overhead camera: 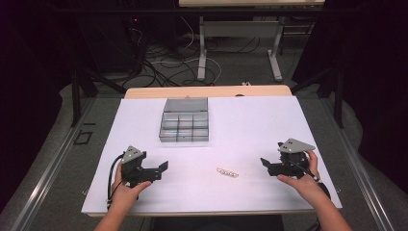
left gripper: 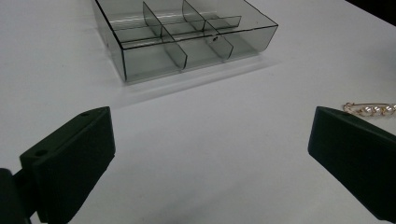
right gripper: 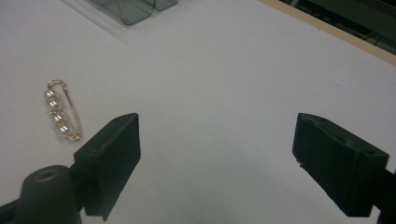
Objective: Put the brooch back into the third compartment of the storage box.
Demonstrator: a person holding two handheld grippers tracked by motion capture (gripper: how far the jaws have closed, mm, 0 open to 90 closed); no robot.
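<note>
From the high view, we hold our left gripper and our right gripper low over the white table, both spread wide and empty, with the pearl pin lying flat between them, somewhat nearer the right one, and the clear divided box well ahead of both. In the left gripper view, the pin sits just beyond our right-hand jaw and the box lies ahead, slightly left. In the right gripper view, the pin lies just off our left-hand jaw, apart from it. We judge this the approach before the pick: next we must swing the right gripper over the pin, straddle it, and close gently on the thin wire.
</note>
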